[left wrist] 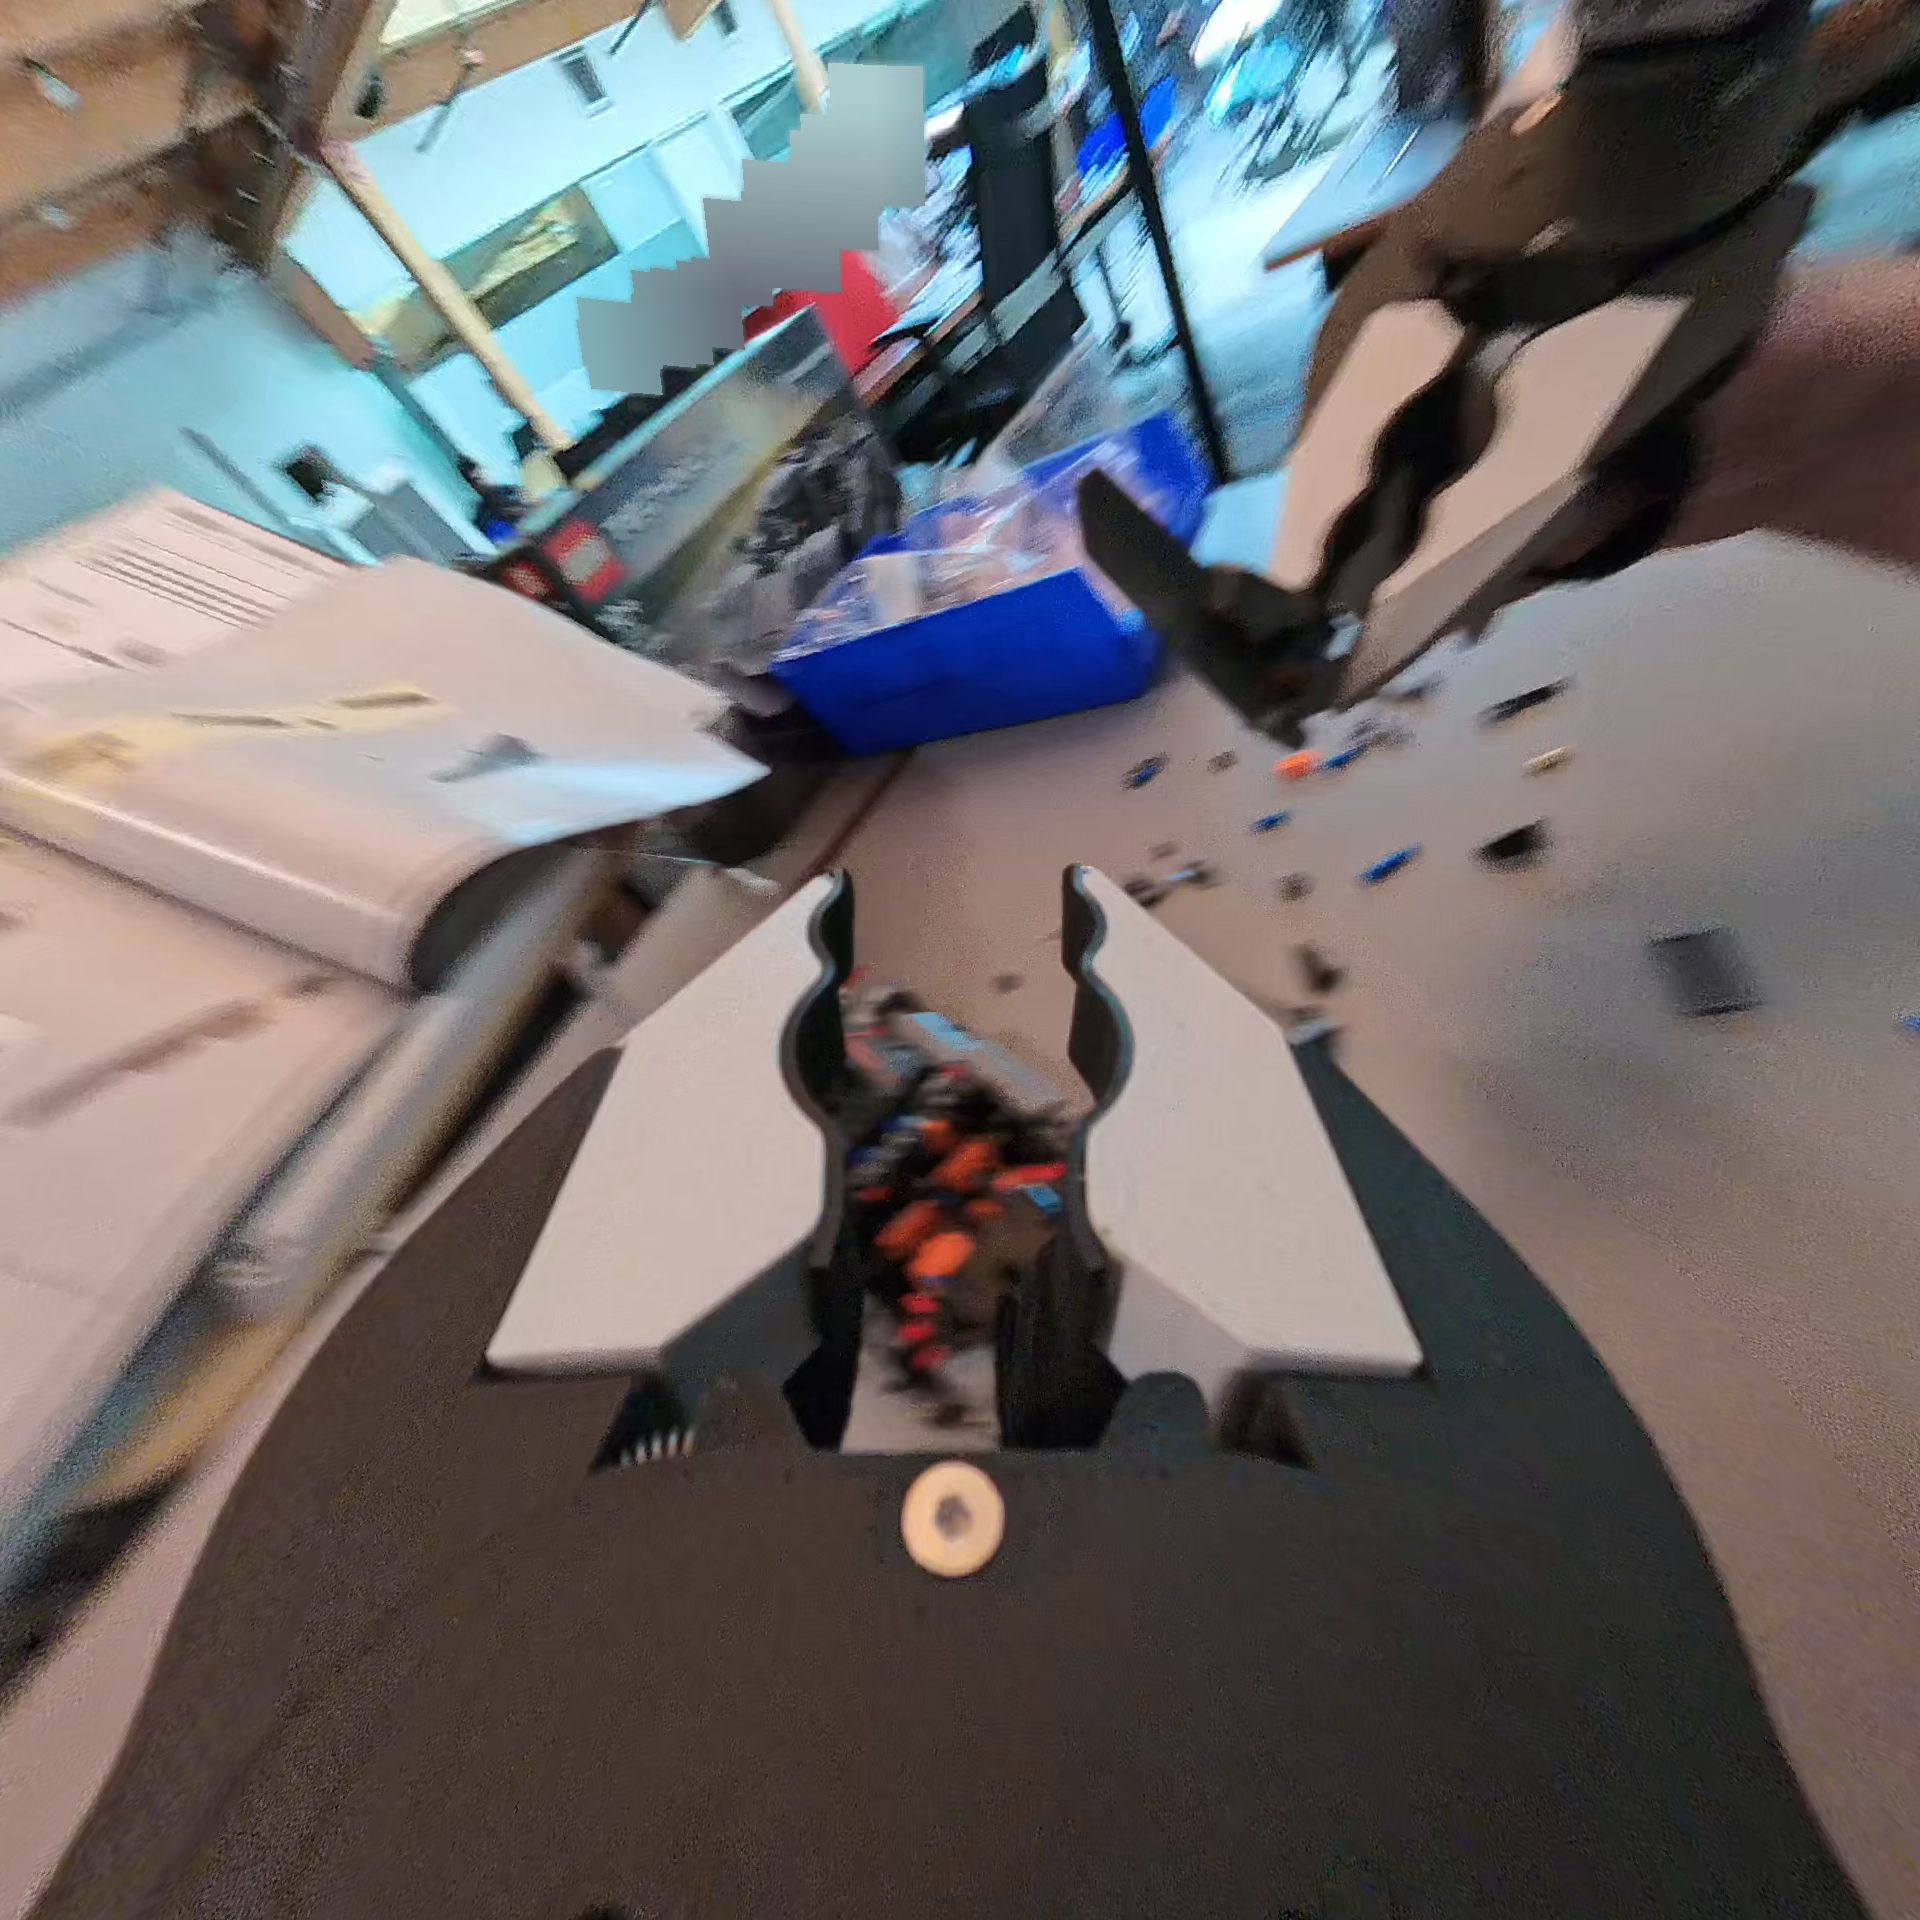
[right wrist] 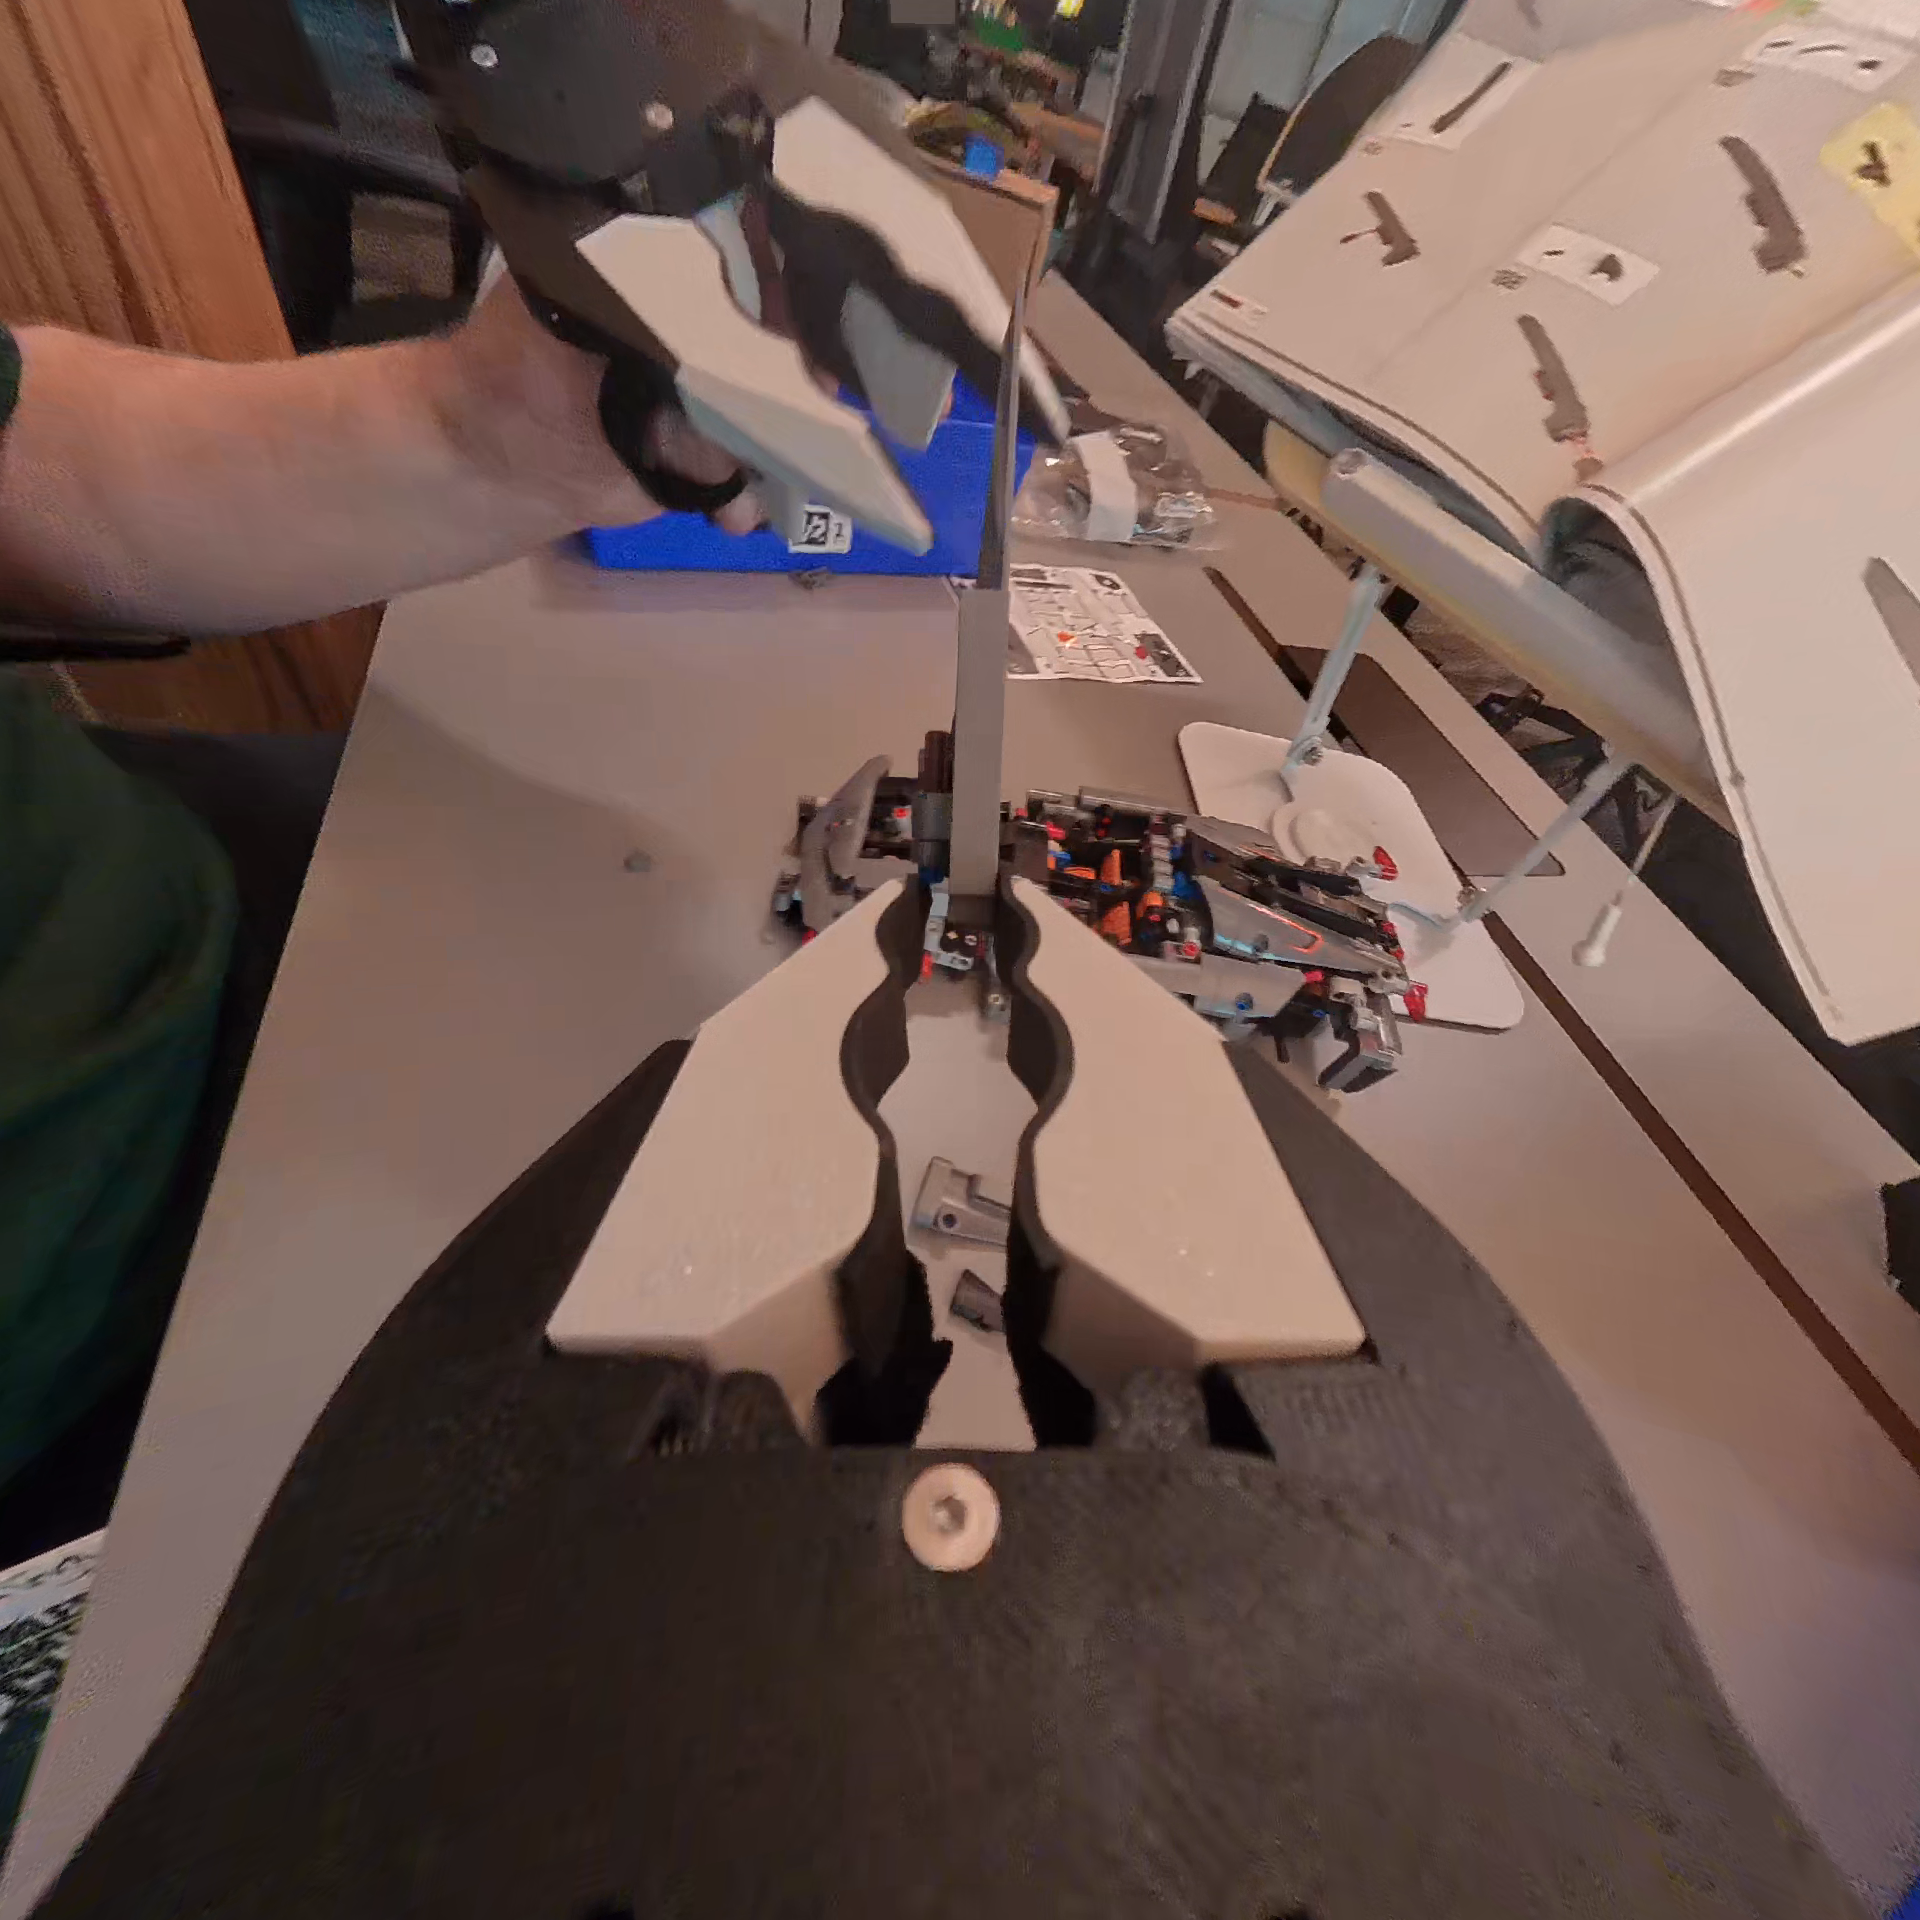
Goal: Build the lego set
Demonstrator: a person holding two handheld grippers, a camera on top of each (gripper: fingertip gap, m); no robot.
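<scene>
The partly built lego model [right wrist: 1195,894], grey and black with orange and blue parts, lies on the grey table [right wrist: 582,748]. My right gripper [right wrist: 961,904] is shut on a long grey panel piece [right wrist: 982,707] that stands up from its tips, just in front of the model's left end. In the left wrist view this gripper [left wrist: 1340,634] holds the piece [left wrist: 1184,592] pointing left. My left gripper [left wrist: 956,894] is open and empty, hovering above the model [left wrist: 935,1174], which shows blurred between its fingers. It also shows in the right wrist view [right wrist: 862,343], held by a hand.
An open instruction book [right wrist: 1558,312] on a white stand [right wrist: 1351,831] fills the right side. A blue bin [right wrist: 779,540], a bag of parts [right wrist: 1122,488] and a sticker sheet [right wrist: 1101,623] lie behind. Small loose pieces [left wrist: 1382,862] are scattered; two grey ones [right wrist: 956,1205] lie under my right gripper. Tip to tip, the grippers are about 10 cm apart.
</scene>
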